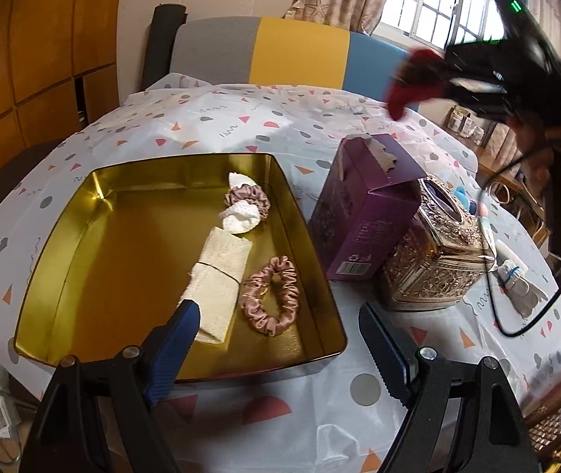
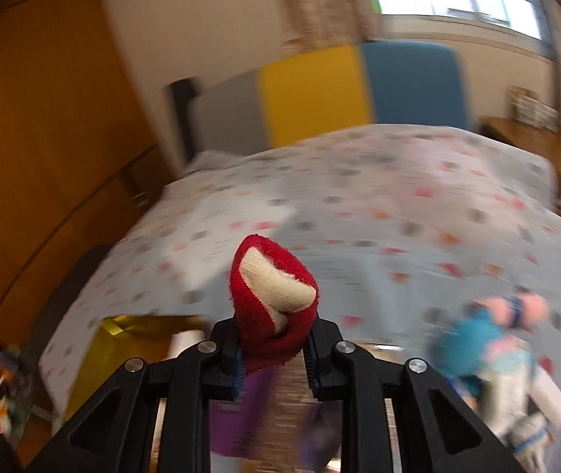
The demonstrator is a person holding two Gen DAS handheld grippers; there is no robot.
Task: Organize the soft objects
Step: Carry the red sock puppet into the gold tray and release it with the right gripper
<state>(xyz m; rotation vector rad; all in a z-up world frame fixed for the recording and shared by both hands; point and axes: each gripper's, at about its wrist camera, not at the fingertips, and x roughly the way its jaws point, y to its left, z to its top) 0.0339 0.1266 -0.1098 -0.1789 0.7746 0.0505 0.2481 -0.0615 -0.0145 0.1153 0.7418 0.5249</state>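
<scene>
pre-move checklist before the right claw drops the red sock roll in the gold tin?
1. Right claw shut on the red sock roll, roll sticking out past the fingers: ok.
2. Left claw open, nothing between its fingers: ok.
3. Gold tin has bare floor on its left half: ok.
4. Tin contents sit along the right side: folded beige cloth, pink scrunchie, mauve scrunchie with white puffs: ok.
5. Left claw's blue finger hangs over the tin's near edge, in the drop path: not ok.
6. Right claw's view is motion-blurred, so its aim at the tin: cannot tell.
</scene>
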